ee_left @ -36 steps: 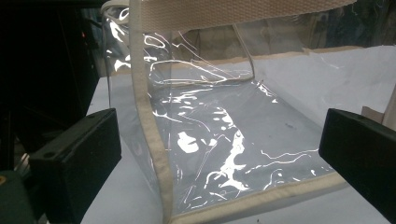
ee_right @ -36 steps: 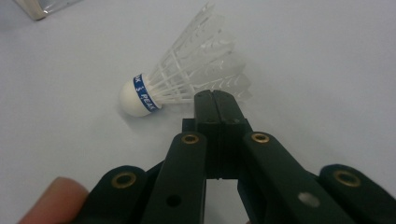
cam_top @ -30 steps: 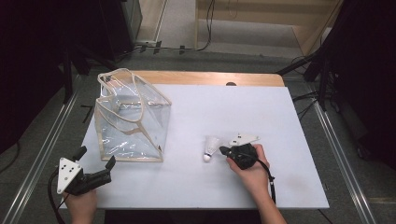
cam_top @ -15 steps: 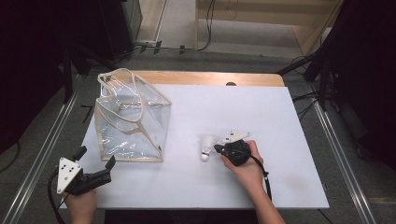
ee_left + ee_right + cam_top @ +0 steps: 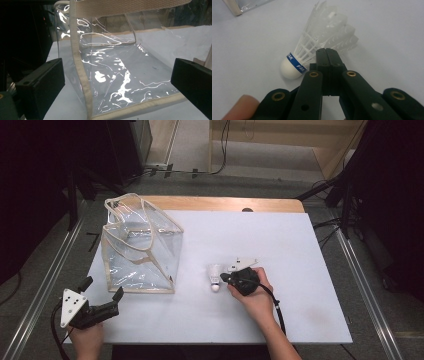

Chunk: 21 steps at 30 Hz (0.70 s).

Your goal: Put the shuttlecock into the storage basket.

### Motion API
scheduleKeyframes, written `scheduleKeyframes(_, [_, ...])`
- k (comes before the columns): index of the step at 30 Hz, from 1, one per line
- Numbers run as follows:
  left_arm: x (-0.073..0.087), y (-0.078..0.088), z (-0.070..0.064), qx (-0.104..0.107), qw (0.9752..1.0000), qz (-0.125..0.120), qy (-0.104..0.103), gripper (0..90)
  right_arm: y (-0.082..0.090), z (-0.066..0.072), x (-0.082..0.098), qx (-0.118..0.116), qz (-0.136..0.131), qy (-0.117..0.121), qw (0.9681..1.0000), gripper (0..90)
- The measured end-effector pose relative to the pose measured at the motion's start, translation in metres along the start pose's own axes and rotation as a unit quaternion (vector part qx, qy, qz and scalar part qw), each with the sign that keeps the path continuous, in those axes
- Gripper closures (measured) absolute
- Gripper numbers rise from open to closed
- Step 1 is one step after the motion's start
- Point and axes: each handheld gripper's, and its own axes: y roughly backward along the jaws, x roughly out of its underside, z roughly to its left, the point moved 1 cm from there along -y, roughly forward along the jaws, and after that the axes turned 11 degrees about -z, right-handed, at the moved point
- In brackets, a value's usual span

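Nudging toward the shuttlecock [image 5: 312, 50]
Right gripper [image 5: 224, 279], clenched empty, has crept closer; left gripper [image 5: 102, 295] waits released beside the clear bag [image 5: 140, 245].

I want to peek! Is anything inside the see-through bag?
The clear bag looks empty: through its plastic walls only the white table shows. Shiny glare covers some patches, so something tiny there couldn't be seen. The shuttlecock lies outside it.

A clear plastic bag [image 5: 140, 250] stands on the white table [image 5: 300, 250].
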Motion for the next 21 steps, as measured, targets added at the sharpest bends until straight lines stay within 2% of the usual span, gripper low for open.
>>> scheduleKeyframes(17, [0.000,0.000,0.000,0.000,1.0000,0.000,0.000,0.0,-0.001,0.005,-0.009,-0.008,-0.008,0.011,0.9999,87.3])
scheduleKeyframes(21, [0.000,0.000,0.000,0.000,1.0000,0.000,0.000,0.0,0.009,0.005,-0.013,-0.006,-0.027,0.006,0.9996,82.3])
